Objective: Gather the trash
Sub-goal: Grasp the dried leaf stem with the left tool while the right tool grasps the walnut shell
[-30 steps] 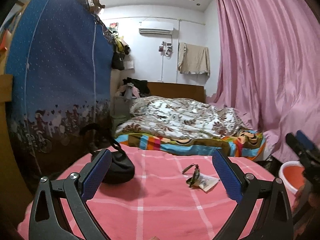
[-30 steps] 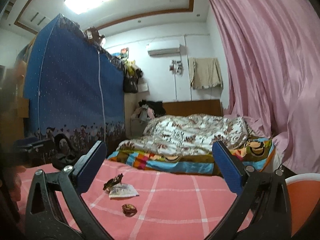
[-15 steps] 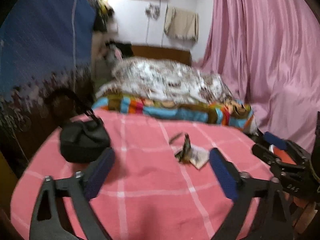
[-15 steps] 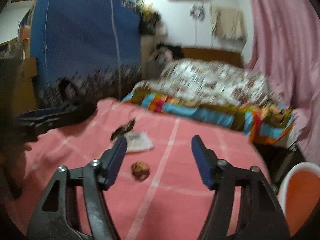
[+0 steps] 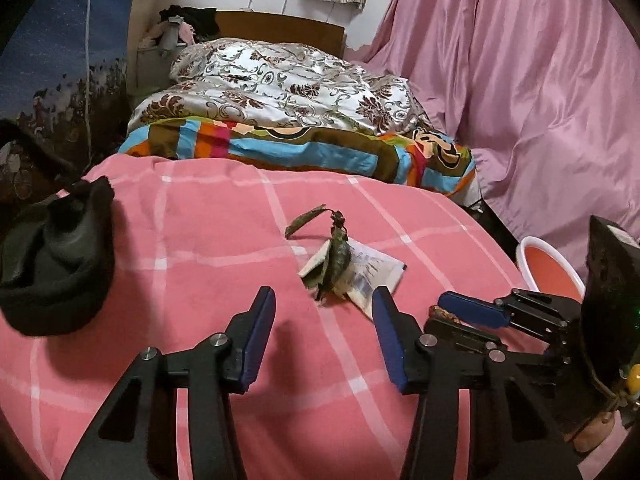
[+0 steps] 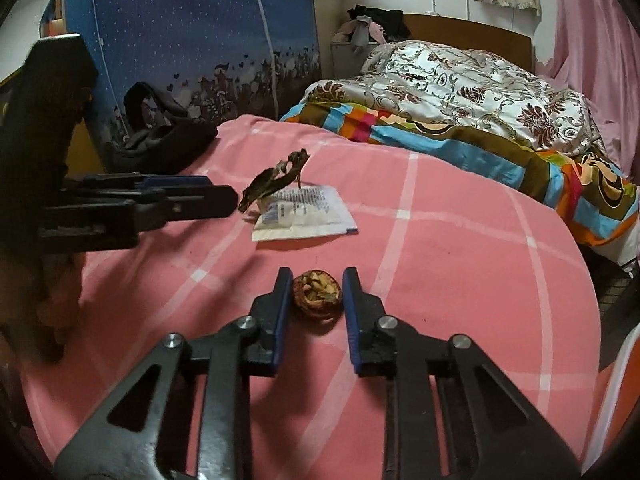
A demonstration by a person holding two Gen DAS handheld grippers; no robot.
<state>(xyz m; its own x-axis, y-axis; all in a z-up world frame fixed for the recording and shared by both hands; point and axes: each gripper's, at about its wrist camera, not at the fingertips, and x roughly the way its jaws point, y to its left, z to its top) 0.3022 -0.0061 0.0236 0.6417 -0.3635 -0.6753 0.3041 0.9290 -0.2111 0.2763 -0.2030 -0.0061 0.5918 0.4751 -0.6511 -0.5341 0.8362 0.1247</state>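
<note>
Right gripper (image 6: pixel 314 294) closing around walnut shell (image 6: pixel 318 294), pads flanking but not yet pressing; shell dead ahead at 12 o'clock. Left gripper (image 5: pixel 324 316) closing half-wide, empty, dried leaf (image 5: pixel 334 256) on paper packet (image 5: pixel 368 276) just beyond at 12 o'clock.

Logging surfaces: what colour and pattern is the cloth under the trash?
Pink cloth with a wide white check, clearest in the right wrist view.

Each claw (image 5: pixel 324 300) (image 6: pixel 314 280) — black triangular arms, silver screws — wears flat blue pads (image 5: pixel 260 332).
</note>
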